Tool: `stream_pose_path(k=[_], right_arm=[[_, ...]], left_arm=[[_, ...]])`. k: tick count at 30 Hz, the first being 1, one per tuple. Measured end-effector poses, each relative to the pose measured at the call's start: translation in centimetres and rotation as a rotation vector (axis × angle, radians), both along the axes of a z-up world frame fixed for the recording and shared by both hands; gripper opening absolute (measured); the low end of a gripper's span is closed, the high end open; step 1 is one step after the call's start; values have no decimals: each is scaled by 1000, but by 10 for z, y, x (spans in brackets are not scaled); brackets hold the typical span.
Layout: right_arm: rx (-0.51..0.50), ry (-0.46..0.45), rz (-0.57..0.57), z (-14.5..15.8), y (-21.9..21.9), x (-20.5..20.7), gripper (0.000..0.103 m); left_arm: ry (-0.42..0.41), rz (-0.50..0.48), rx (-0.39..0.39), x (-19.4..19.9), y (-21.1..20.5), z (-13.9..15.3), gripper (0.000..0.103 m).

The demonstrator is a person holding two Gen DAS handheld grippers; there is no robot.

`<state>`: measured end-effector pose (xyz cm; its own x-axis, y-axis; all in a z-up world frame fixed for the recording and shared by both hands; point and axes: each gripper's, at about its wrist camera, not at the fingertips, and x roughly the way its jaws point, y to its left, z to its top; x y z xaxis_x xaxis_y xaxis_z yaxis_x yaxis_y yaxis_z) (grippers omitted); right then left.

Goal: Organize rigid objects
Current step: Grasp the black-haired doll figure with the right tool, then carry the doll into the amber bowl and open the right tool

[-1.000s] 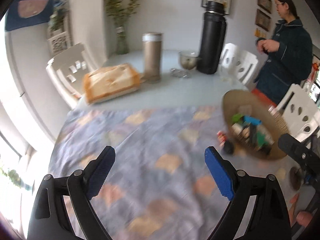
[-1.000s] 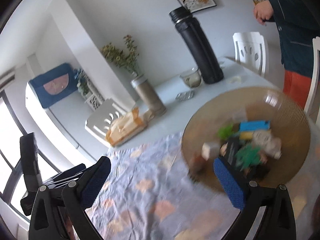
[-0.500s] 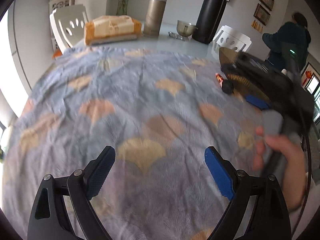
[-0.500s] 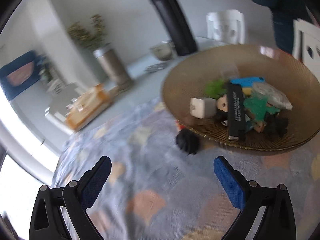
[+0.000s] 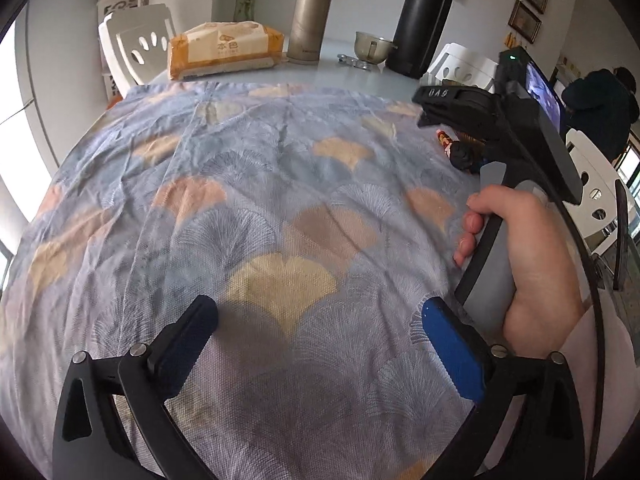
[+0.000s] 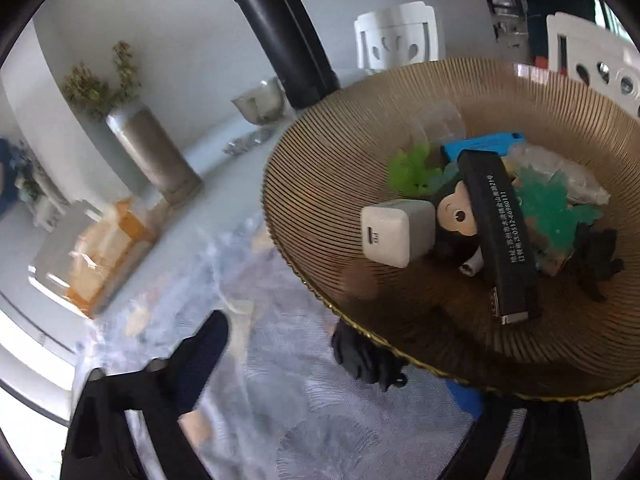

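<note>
The left gripper (image 5: pixel 320 330) fingers are spreading wide over bare cloth (image 5: pixel 256 208); the right gripper (image 6: pixel 340 364) fingers are closing around a black toy (image 6: pixel 366 356) under the bowl (image 6: pixel 320 184) rim, not yet pressing.

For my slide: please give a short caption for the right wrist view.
Right gripper, jaws closing, reaches a dark toy beside the amber bowl.

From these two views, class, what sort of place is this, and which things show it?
Most likely a dining room in a home: a cloth-covered table with white chairs around it, a tall black flask and tissue pack on it, framed pictures on the wall.
</note>
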<state>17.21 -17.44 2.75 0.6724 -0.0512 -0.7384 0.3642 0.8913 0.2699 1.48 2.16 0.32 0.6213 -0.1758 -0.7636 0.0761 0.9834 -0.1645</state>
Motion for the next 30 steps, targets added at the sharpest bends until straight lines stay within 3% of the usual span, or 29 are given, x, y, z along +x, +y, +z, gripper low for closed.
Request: stream_pose_path(k=[1, 3, 5, 7, 17, 30], right_arm=[[-21, 12, -14, 1, 1, 0, 62], [-22, 16, -50, 3, -4, -4, 48], [-1, 3, -52, 2, -8, -8, 46], [30, -11, -38, 2, -12, -10, 36], [95, -74, 40, 0, -10, -27, 34], [121, -225, 327, 17, 42, -39, 34]], left_arm=[[1, 0, 4, 0, -1, 0, 102], [2, 0, 12, -1, -2, 0, 102], [3, 0, 16, -1, -2, -1, 102], [4, 1, 20, -1, -2, -1, 102], [8, 2, 35, -1, -3, -2, 102], [12, 3, 57, -1, -4, -2, 102]])
